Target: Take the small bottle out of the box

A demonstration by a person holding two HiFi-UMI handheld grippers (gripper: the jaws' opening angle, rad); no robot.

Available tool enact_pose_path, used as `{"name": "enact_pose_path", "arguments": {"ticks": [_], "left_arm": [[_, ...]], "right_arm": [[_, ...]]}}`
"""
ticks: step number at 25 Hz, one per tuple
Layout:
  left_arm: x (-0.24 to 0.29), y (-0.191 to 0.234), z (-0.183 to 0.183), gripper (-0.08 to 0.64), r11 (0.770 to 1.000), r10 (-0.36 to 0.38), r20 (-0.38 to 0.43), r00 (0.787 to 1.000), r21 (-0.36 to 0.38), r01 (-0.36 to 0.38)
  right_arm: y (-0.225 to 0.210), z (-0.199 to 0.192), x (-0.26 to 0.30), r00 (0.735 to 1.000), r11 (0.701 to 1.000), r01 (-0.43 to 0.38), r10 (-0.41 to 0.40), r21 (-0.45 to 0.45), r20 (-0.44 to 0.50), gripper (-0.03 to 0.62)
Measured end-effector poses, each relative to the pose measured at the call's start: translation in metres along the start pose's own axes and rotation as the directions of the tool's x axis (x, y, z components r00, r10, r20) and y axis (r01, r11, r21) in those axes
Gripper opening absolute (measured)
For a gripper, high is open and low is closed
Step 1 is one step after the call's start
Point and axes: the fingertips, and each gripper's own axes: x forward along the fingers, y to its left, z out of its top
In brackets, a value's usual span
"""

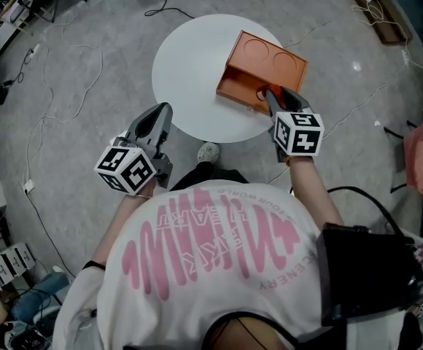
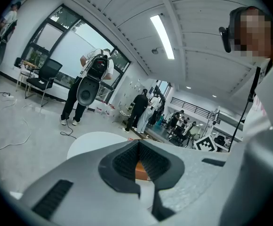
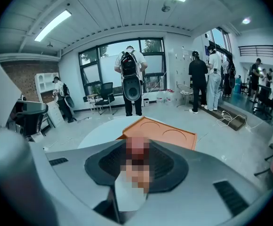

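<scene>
Shirt [image 1: 211, 261]: white with pink print, filling the lower head view.
Left gripper [image 1: 162, 115]: just off the counter's near edge, fingers drawn together on nothing, idle.
Right gripper [image 1: 271, 97]: over the near wall of the orange box [image 1: 235, 87], fingers part-way closed on the small bottle [image 3: 137, 147].
Bottle position: between the right fingers, at the box's near side on the white round counter [image 1: 189, 79]; clear of the box or not, cannot tell.
Step in hand: judged as the lift-out. Raise straight up, hold the squeeze steady, clear the wall before swinging aside, avoid tilting.
Bottle axis: seemingly along the fingers, red end toward the fingertips, pale body toward the gripper's base; details blurred.
</scene>
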Motion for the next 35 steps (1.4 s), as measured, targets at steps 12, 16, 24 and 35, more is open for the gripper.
{"name": "enact_pose_path", "arguments": {"ticks": [12,16,24,35], "left_arm": [[0.009,-0.029,0.024,0.008,0.998,-0.049,0.035,0.998,0.052,0.047],[0.009,-0.041,0.029,0.008,0.996,-0.06,0.044,0.997,0.065,0.057],[0.008,-0.061,0.049,0.008,0.992,-0.089,0.079,0.993,0.097,0.081],[0.002,-0.09,0.049,0.008,0.986,-0.132,0.095,0.987,0.116,0.121]], "right_arm": [[-0.004,0.033,-0.035,0.997,1.0,-0.001,0.0,0.008,0.079,0.123],[-0.007,0.047,-0.051,0.993,1.0,-0.001,0.0,0.006,0.121,0.124],[-0.013,0.075,-0.079,0.981,1.0,0.011,-0.01,-0.002,0.193,0.124],[-0.015,0.093,-0.129,0.958,1.0,0.024,-0.024,0.002,0.285,0.124]]}}
